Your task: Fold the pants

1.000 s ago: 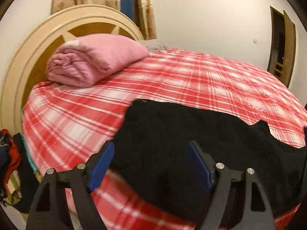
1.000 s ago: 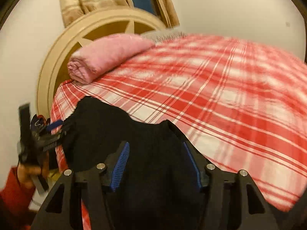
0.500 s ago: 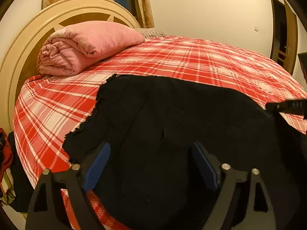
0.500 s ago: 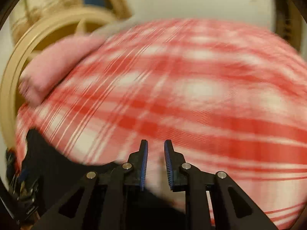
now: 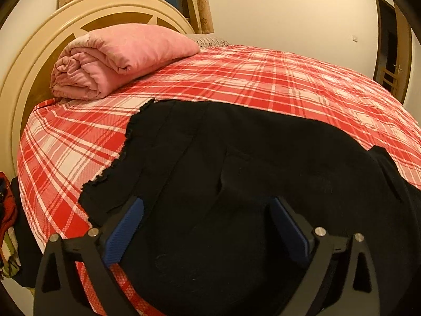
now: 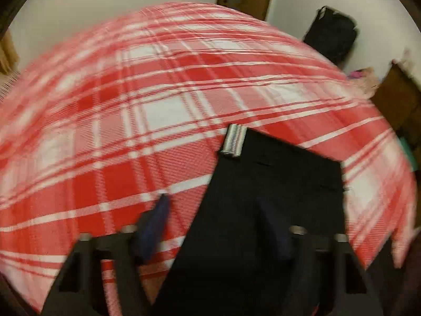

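Black pants (image 5: pixel 236 173) lie spread on a bed with a red and white plaid sheet (image 5: pixel 276 79). In the left wrist view my left gripper (image 5: pixel 206 233) is open just above the near part of the pants, holding nothing. In the blurred right wrist view my right gripper (image 6: pixel 215 226) is open above the pants (image 6: pixel 276 184), near the waist end, where a grey striped lining (image 6: pixel 234 141) is turned out. Its left finger is over the sheet, its right finger over the black cloth.
A rolled pink blanket (image 5: pixel 115 58) lies by the round cream headboard (image 5: pixel 34 60). Clothes (image 5: pixel 8 218) hang off the bed's left edge. A door (image 5: pixel 392 44) is at the far right. A dark bag (image 6: pixel 331 34) and brown furniture (image 6: pixel 400 100) stand beyond the bed.
My right gripper was open, nearly shut half a second ago, and is open again; it has swung right to the pants' waist end. The left gripper moved forward over the pants and stayed open.
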`<action>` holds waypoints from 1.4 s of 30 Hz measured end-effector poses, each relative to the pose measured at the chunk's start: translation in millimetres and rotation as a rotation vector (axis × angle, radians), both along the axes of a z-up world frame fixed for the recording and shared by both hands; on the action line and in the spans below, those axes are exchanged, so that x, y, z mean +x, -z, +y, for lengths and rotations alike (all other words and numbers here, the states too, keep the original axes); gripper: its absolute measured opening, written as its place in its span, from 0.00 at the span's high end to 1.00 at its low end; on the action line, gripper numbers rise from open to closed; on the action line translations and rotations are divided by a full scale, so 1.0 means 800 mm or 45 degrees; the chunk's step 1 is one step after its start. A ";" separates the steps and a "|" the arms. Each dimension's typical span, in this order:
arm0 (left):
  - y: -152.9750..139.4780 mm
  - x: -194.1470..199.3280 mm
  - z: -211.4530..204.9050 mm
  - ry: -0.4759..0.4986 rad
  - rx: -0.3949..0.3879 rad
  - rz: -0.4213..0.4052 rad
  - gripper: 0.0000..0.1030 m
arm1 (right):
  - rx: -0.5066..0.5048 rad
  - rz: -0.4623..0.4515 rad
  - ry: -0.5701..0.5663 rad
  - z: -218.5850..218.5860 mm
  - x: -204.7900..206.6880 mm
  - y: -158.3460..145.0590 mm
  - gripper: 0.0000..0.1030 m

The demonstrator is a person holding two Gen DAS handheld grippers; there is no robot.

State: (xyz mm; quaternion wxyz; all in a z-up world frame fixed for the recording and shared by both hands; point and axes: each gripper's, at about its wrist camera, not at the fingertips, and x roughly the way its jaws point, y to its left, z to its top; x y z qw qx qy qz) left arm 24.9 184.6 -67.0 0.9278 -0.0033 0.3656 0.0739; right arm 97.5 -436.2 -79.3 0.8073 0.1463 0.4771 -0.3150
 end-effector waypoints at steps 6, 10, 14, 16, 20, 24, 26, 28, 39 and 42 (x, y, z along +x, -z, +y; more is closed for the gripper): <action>-0.001 0.002 0.001 0.000 0.002 0.025 0.03 | 0.130 -0.156 -0.022 -0.020 -0.047 -0.032 0.95; -0.002 0.003 0.002 -0.002 -0.001 0.036 0.03 | 0.195 -0.452 0.016 -0.037 -0.150 -0.081 0.95; -0.002 0.003 0.003 -0.009 -0.008 0.044 0.03 | 0.227 -0.658 0.113 -0.048 -0.260 -0.101 0.95; -0.002 0.003 0.003 -0.010 -0.010 0.046 0.03 | 0.246 -0.731 0.178 -0.055 -0.311 -0.096 0.95; -0.002 0.003 0.002 -0.011 -0.010 0.045 0.03 | 0.292 -0.754 0.285 -0.056 -0.388 -0.063 0.95; -0.002 0.006 0.002 -0.012 -0.013 0.043 0.01 | 0.411 -0.692 0.388 -0.063 -0.415 -0.012 0.94; -0.002 0.007 0.002 -0.011 -0.017 0.046 0.01 | 0.439 -0.646 0.386 -0.067 -0.416 0.000 0.93; -0.002 0.008 0.001 -0.006 -0.012 0.047 0.01 | 0.473 -0.614 0.387 -0.071 -0.419 0.006 0.93; -0.047 -0.013 -0.027 0.088 0.065 -0.036 0.01 | 0.075 -0.405 0.271 -0.119 -0.390 -0.060 0.07; -0.062 -0.015 -0.073 0.220 0.005 -0.051 0.01 | 0.125 -0.396 0.261 -0.130 -0.367 -0.037 0.07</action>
